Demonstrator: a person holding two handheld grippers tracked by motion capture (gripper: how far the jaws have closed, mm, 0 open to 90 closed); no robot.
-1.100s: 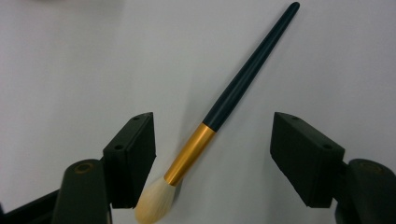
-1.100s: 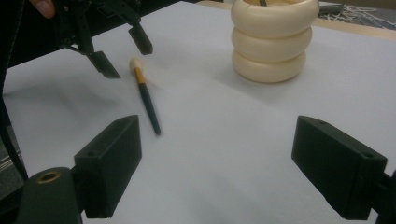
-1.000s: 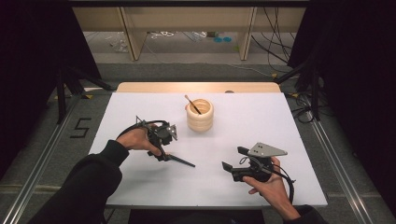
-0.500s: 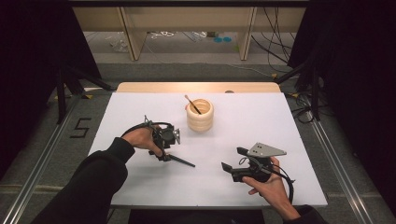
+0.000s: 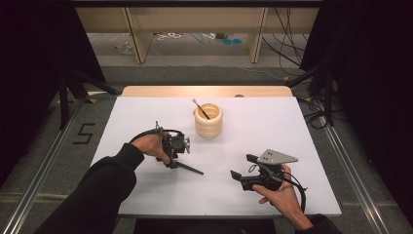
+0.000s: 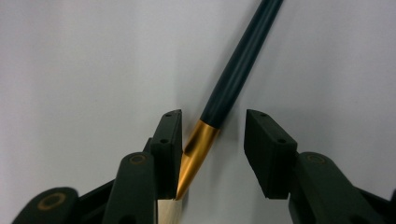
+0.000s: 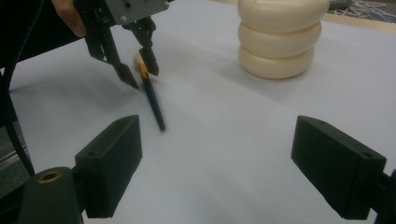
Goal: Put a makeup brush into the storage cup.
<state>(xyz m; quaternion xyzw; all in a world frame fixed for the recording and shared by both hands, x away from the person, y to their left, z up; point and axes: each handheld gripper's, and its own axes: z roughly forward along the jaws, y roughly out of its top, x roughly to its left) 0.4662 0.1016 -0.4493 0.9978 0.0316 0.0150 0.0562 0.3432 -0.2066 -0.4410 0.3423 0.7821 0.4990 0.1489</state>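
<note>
A brush with a dark handle (image 6: 238, 70) and a gold ferrule (image 6: 198, 149) lies flat on the white table (image 5: 272, 126), its cream bristles under my left jaw. My left gripper (image 6: 213, 115) stands open, its jaws astride the ferrule; the left jaw is close against it and the right jaw is apart. In the high view the left gripper (image 5: 170, 163) points down at the brush (image 5: 189, 168). From the right gripper view, the left gripper (image 7: 142, 77) stands over the brush (image 7: 154, 105). My right gripper (image 5: 240, 165) is open and holds nothing, at the front right.
A cream ribbed holder (image 5: 208, 122) stands at mid-table behind the brush, with another thin brush (image 5: 199, 108) leaning in it. It looms at the upper right in the right gripper view (image 7: 280, 42). A wooden strip (image 5: 204, 90) edges the table's far side.
My left gripper has shifted slightly right and nearer to the brush's ferrule end. The brush and the right gripper have stayed where they were.
</note>
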